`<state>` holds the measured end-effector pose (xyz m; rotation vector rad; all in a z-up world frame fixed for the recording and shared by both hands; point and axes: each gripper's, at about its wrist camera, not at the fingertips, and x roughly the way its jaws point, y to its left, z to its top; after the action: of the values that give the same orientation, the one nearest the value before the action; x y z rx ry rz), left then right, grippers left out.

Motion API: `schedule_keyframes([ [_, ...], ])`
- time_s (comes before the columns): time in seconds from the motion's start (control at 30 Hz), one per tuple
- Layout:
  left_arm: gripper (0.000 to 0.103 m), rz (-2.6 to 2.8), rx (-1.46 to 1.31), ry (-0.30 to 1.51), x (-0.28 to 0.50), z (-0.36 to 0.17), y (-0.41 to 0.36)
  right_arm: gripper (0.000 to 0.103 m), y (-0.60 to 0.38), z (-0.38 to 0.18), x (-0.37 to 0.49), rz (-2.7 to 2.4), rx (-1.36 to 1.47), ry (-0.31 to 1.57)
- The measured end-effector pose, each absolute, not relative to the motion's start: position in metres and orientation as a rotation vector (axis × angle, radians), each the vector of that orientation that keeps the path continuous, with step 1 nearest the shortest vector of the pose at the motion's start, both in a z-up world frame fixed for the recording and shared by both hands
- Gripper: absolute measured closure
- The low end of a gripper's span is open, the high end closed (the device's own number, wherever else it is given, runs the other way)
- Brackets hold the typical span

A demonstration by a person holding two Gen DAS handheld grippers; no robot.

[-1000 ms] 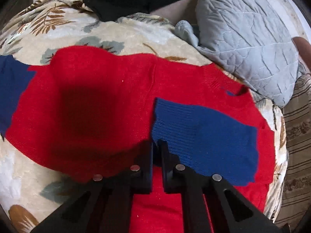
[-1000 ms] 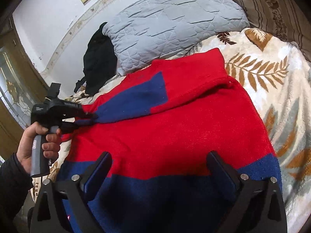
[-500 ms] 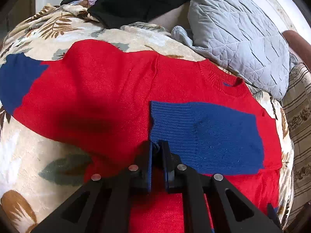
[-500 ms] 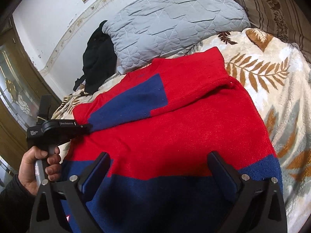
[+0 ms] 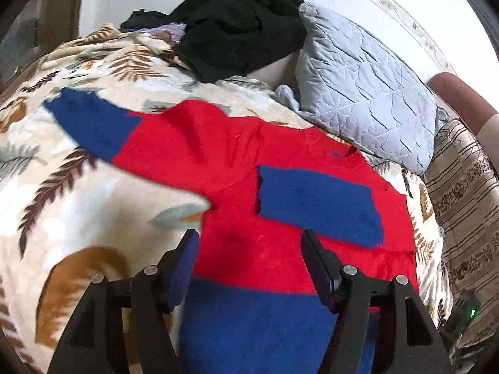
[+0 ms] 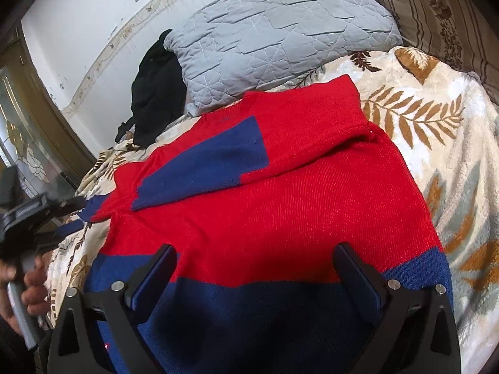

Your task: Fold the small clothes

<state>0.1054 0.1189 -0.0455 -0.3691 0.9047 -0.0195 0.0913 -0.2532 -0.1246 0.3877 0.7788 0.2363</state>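
Note:
A red sweater [image 5: 249,162] with a blue hem and blue cuffs lies flat on the leaf-patterned blanket [image 5: 93,218]. One sleeve is folded across the chest, and its blue cuff [image 5: 315,205] rests on the red. The other sleeve [image 5: 93,124] stretches out to the left. My left gripper [image 5: 249,243] hovers over the lower body of the sweater. Its jaws are opening and nothing is between them. In the right wrist view the folded cuff [image 6: 205,168] shows mid-sweater [image 6: 312,205]. My right gripper [image 6: 255,255] stands wide open above the blue hem. The left gripper [image 6: 75,215] appears blurred at the far left, held by a hand [image 6: 34,286].
A grey quilted pillow [image 5: 365,93] lies past the sweater's collar, with a black garment [image 5: 240,28] heaped beside it against the white wall. Striped brown bedding [image 5: 461,202] runs along the right. In the right wrist view a wooden glazed door [image 6: 28,143] stands left.
The left gripper let go of the blue cuff, opened, and drew back and up toward the hem. The cuff stays lying on the chest. The right gripper has not moved.

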Motion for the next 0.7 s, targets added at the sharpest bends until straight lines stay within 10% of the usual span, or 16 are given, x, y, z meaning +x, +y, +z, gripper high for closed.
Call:
schedule_keyframes([
  [0.7, 0.035, 0.079, -0.433, 0.878, 0.057, -0.089, 0.191, 0.001, -0.260, -0.080, 0.083, 0.120, 0.246, 0.873],
])
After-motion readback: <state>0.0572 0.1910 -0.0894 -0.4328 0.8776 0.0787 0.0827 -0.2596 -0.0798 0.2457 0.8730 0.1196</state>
